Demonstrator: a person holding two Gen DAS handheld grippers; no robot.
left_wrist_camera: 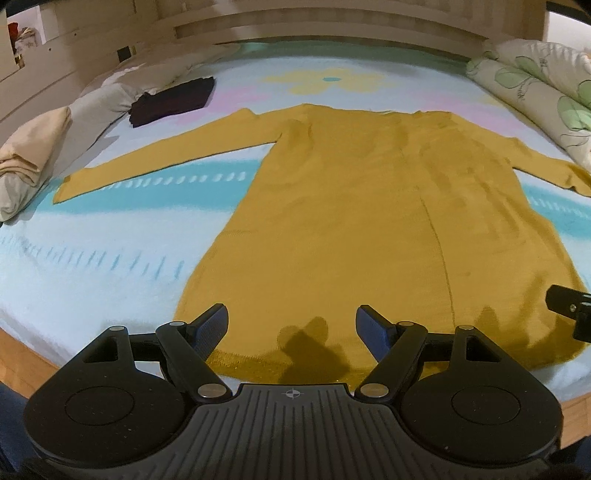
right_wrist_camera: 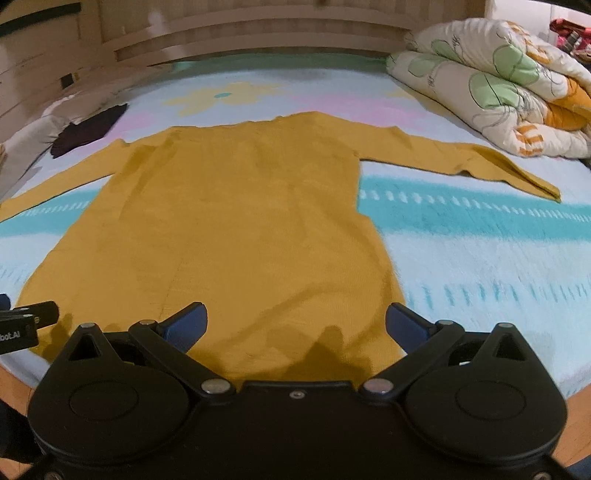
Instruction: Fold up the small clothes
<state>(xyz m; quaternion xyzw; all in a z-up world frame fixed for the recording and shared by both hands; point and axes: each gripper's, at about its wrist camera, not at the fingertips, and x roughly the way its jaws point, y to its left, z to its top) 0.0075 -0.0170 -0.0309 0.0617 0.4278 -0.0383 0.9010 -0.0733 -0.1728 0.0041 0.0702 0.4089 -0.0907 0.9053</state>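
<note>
A mustard-yellow long-sleeved top (left_wrist_camera: 351, 206) lies flat on the bed, hem toward me and sleeves spread out to both sides; it also shows in the right wrist view (right_wrist_camera: 229, 221). My left gripper (left_wrist_camera: 291, 328) is open and empty, just above the hem's left part. My right gripper (right_wrist_camera: 295, 325) is open and empty, above the hem's right part. The right gripper's edge (left_wrist_camera: 570, 308) shows at the far right of the left wrist view. The left gripper's edge (right_wrist_camera: 26, 317) shows at the far left of the right wrist view.
The bed has a light blue sheet (left_wrist_camera: 92, 266) with a turquoise band. A dark folded garment (left_wrist_camera: 173, 99) lies at the back left, next to grey and beige pillows (left_wrist_camera: 40, 147). A rolled floral duvet (right_wrist_camera: 498, 81) lies at the back right. A wooden headboard (left_wrist_camera: 295, 22) runs behind.
</note>
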